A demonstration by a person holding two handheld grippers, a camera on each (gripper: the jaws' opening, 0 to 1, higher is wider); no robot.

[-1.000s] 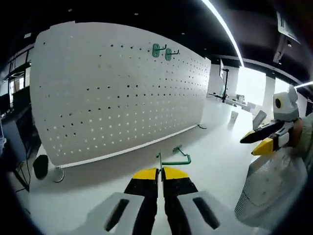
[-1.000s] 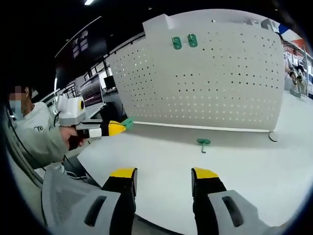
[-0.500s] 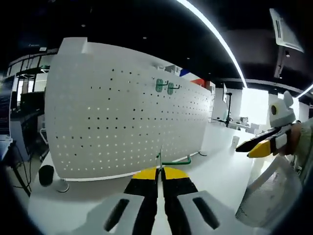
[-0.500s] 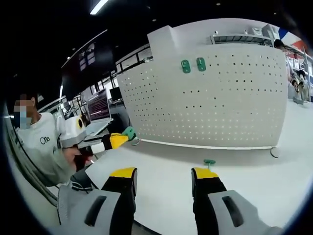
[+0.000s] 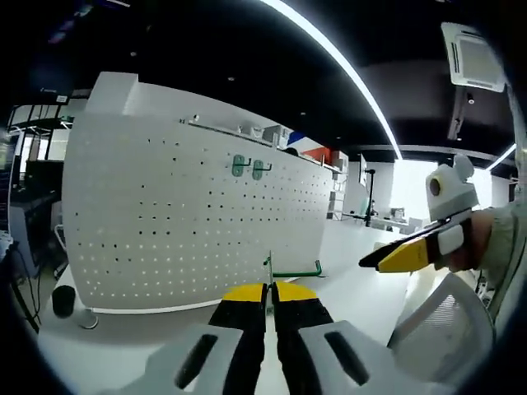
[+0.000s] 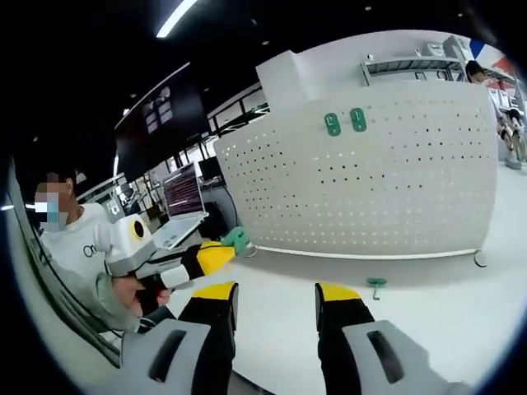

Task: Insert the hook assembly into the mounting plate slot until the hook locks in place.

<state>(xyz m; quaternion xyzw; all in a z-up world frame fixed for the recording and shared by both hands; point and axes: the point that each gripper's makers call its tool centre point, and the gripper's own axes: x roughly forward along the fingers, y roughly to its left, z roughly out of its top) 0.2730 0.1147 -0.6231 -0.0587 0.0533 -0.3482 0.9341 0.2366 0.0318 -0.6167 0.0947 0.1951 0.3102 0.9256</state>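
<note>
My left gripper (image 5: 270,288) is shut on a thin green hook assembly (image 5: 294,272), which sticks out to the right above the jaws. In the right gripper view the same left gripper (image 6: 226,249) is held up at the left with the green hook (image 6: 239,239) at its tip. The white perforated mounting plate (image 5: 181,222) stands upright on the table, with two green hooks (image 5: 240,164) (image 5: 258,169) hung near its top. My right gripper (image 6: 276,295) is open and empty, and it comes in from the right (image 5: 368,263). Another green hook (image 6: 376,284) lies on the table before the plate (image 6: 379,197).
The white table (image 6: 428,321) runs in front of the plate. A person in a white top (image 6: 74,247) stands at the left, a laptop (image 6: 183,197) behind. A mesh chair back (image 5: 445,321) is at the lower right. A black foot (image 5: 62,300) stands by the plate's left end.
Both views have tilted up, so the plate sits lower and more upright. In the right gripper view the left gripper with its hook has come nearer. The hook on the table has not moved.
</note>
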